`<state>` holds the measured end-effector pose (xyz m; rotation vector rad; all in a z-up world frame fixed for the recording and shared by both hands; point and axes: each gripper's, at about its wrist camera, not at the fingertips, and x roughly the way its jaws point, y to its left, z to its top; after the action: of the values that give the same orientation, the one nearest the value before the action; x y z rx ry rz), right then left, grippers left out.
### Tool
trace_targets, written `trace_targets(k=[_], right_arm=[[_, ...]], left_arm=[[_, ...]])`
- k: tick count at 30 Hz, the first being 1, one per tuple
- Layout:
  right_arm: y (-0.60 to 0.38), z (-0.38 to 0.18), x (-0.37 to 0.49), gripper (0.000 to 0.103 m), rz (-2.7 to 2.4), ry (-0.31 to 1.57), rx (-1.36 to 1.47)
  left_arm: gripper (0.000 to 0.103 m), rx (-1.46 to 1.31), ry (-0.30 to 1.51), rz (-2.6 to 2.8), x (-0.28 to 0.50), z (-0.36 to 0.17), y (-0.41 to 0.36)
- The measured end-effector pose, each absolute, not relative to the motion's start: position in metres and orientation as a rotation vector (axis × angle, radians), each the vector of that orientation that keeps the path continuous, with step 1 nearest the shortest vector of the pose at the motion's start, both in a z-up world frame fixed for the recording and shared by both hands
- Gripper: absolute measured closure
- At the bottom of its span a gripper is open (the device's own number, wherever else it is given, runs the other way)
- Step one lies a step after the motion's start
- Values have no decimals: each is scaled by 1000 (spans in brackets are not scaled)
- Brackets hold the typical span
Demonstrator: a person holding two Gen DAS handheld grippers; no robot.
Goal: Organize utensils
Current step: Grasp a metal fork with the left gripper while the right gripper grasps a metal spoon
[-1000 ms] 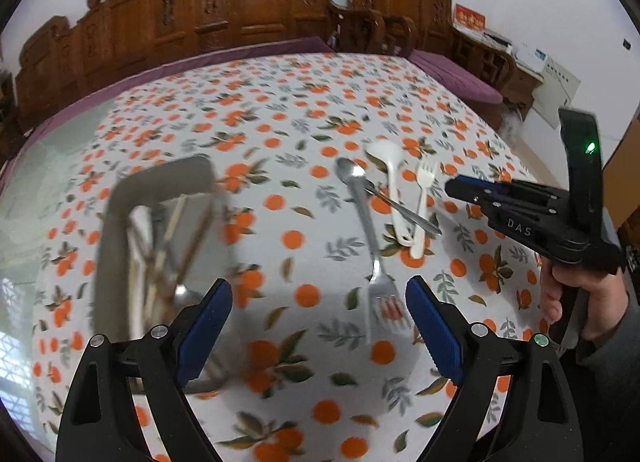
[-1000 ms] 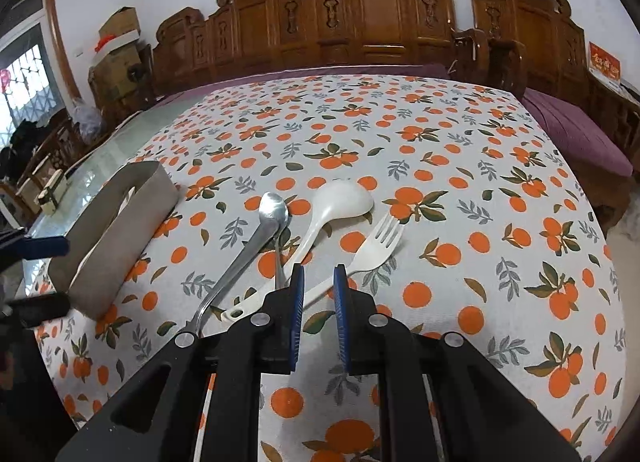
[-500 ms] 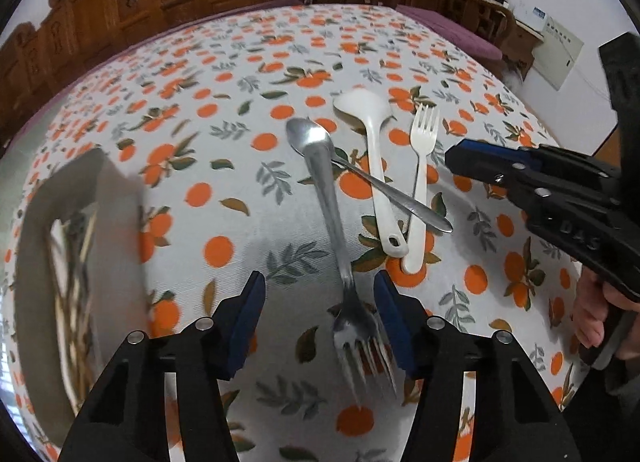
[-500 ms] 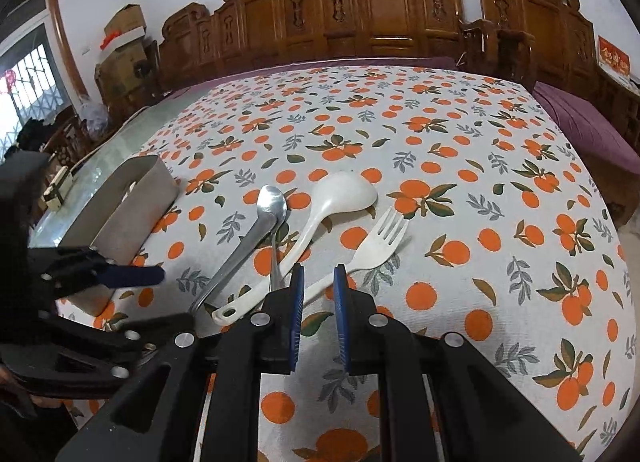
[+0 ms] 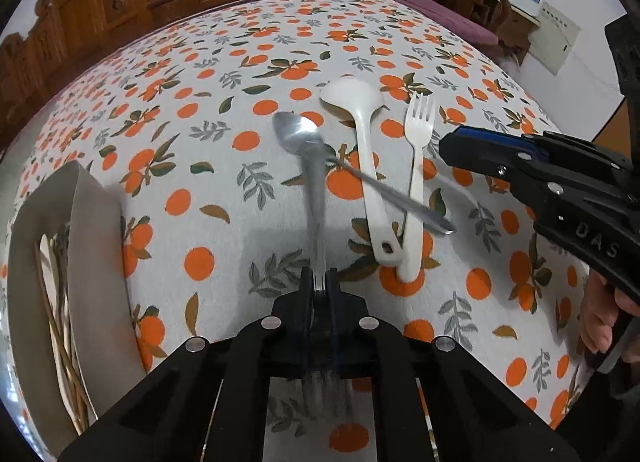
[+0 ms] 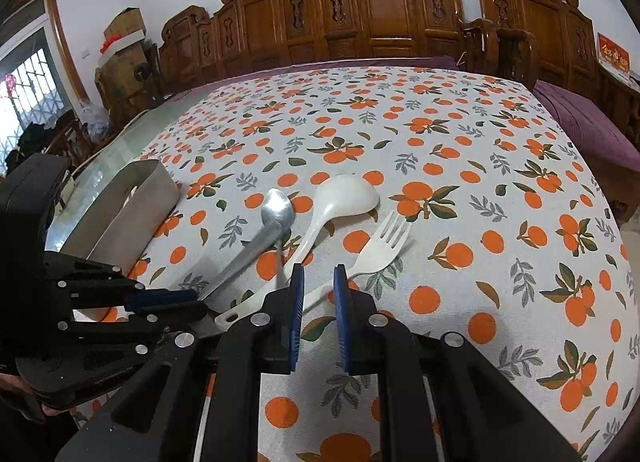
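**Metal fork clamped near its tines**

We saw the left gripper (image 5: 320, 290) clamped together on the metal fork (image 5: 316, 198), its pads pinching the handle just above the tines. The tines poked out beneath the jaws toward the camera, blurred. The fork's long axis ran straight away from us across the orange-print tablecloth (image 5: 208, 110).

Taking that fork as our landmark: a metal spoon (image 5: 298, 132) had its bowl at the fork's far end, and its thin handle slanted off to the right, lying across the white plastic spoon (image 5: 366, 166) and the white plastic fork (image 5: 416, 166). Those two lay just right of the fork, roughly parallel to it. Well to its left stood the steel utensil box (image 5: 96, 262) with chopsticks (image 5: 60, 322) inside.

Further right hovered the right gripper (image 6: 318, 286), its blue pads slightly apart and holding nothing.
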<state>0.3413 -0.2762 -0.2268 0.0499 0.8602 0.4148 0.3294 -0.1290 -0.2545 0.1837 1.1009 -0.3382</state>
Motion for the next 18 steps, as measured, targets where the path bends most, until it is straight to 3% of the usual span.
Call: trace_targets(k=[18], right_arm=[[-252,-222,346,86,460,907,37]], left_arm=[[97,75,973,-405,293,-218,-87]])
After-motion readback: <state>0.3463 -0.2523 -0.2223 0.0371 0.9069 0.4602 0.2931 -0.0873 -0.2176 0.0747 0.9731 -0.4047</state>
